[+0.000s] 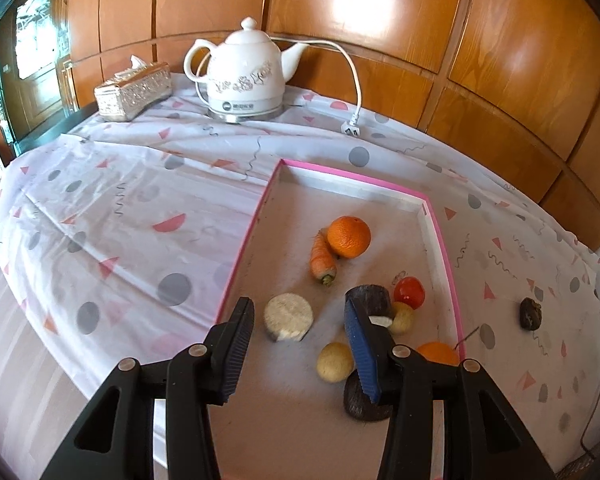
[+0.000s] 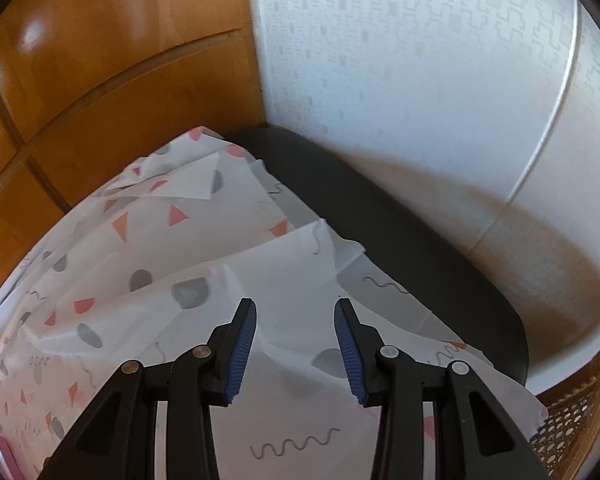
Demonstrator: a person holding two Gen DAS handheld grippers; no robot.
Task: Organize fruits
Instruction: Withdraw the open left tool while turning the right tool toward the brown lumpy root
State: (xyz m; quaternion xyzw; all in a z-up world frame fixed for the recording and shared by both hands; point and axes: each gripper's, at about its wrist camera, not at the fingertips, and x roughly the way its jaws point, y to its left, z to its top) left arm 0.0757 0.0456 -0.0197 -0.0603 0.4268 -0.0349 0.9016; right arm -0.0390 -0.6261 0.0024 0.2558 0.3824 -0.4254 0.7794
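The patterned white tablecloth (image 1: pixel 112 216) carries a shallow pink-rimmed white tray (image 1: pixel 247 236) holding most of the produce. Near its far right corner a round orange (image 1: pixel 348 237) touches a stubby carrot (image 1: pixel 322 258); a pale cut disc (image 1: pixel 288 317) lies by the left rim, just ahead of the left gripper (image 1: pixel 300 350), whose jaws stand released and empty. One dark lump (image 1: pixel 530 312) sits outside, beyond the right rim. Crowding risks a finger nudging neighbours. The right gripper (image 2: pixel 296 350) hangs parted, empty, over cloth.
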